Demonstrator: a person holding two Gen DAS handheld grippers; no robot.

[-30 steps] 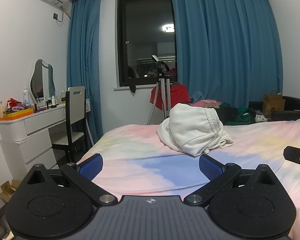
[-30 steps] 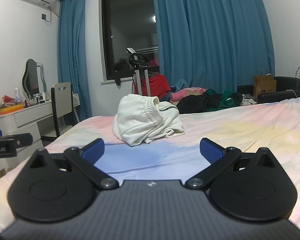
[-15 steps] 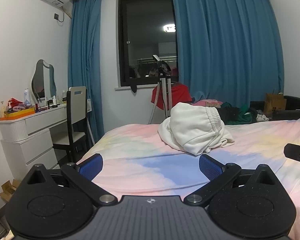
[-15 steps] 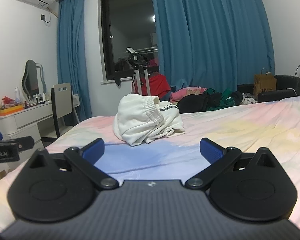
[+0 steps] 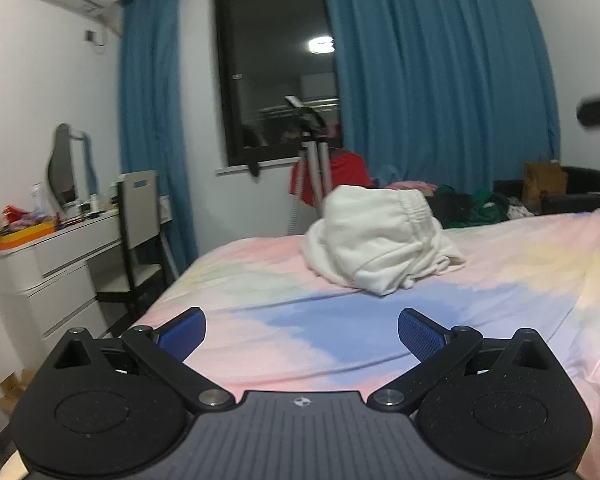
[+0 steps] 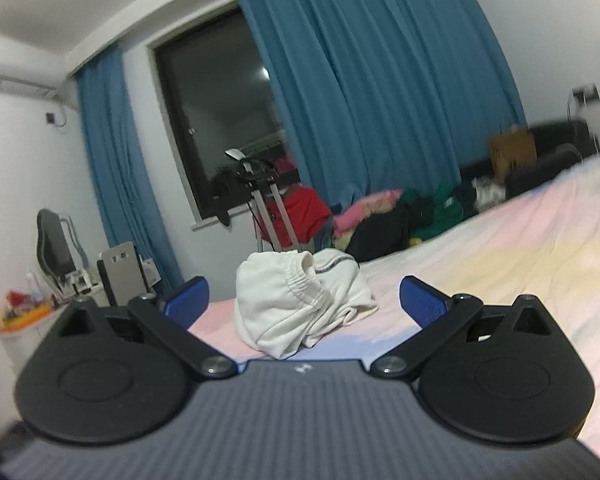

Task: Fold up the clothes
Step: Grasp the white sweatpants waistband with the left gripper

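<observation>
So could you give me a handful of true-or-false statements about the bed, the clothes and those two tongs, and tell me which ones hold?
1. The white garment lies crumpled in a heap on the bed. True.
2. The left tongs are clamped on the garment. False: they are open, short of it, holding nothing.
3. The right tongs are open, with the garment seen between their blue pads. True.
4. The garment is already folded flat. False: it is bunched up, its elastic waistband on top.
5. The curtains are red. False: they are blue.
</observation>
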